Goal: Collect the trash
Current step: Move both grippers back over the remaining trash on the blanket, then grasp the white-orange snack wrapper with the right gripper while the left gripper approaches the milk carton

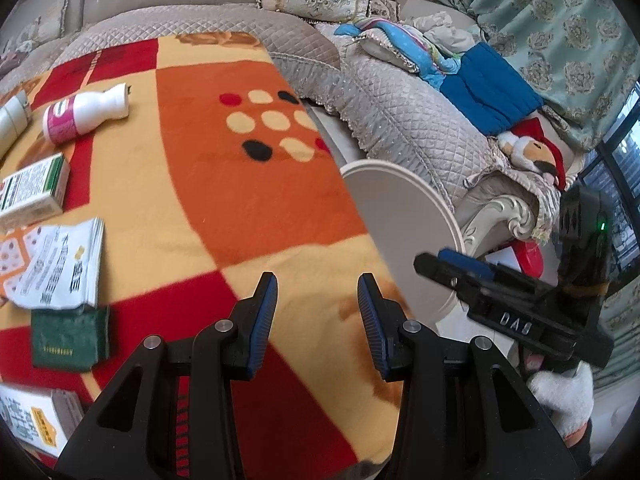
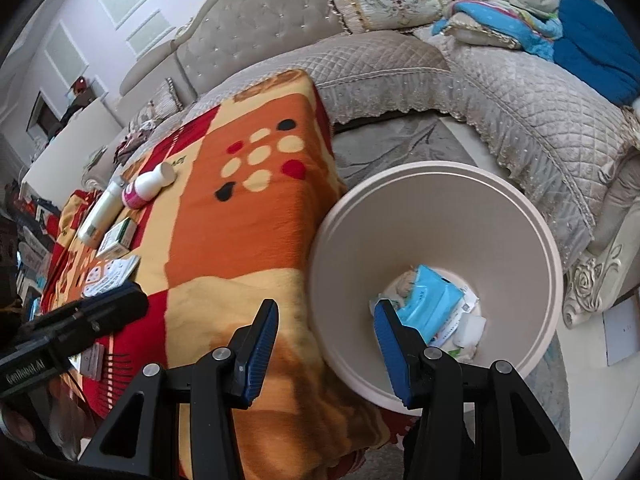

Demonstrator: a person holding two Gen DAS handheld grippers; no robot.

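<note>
Your left gripper point(image 1: 317, 312) hangs over the blanket-covered bench point(image 1: 240, 200), its fingers point(image 1: 266, 308) partly apart and holding nothing. Your right gripper point(image 2: 326, 332) is the same: a moderate gap, empty, poised at the bench edge over the bin point(image 2: 520, 248), which already holds a blue packet point(image 2: 434, 300) and white scraps. Trash remaining on the bench lies off to the left: a white bottle point(image 1: 86, 114), a carton point(image 1: 34, 192), a leaflet point(image 1: 60, 268) and a green packet point(image 1: 70, 338).
</note>
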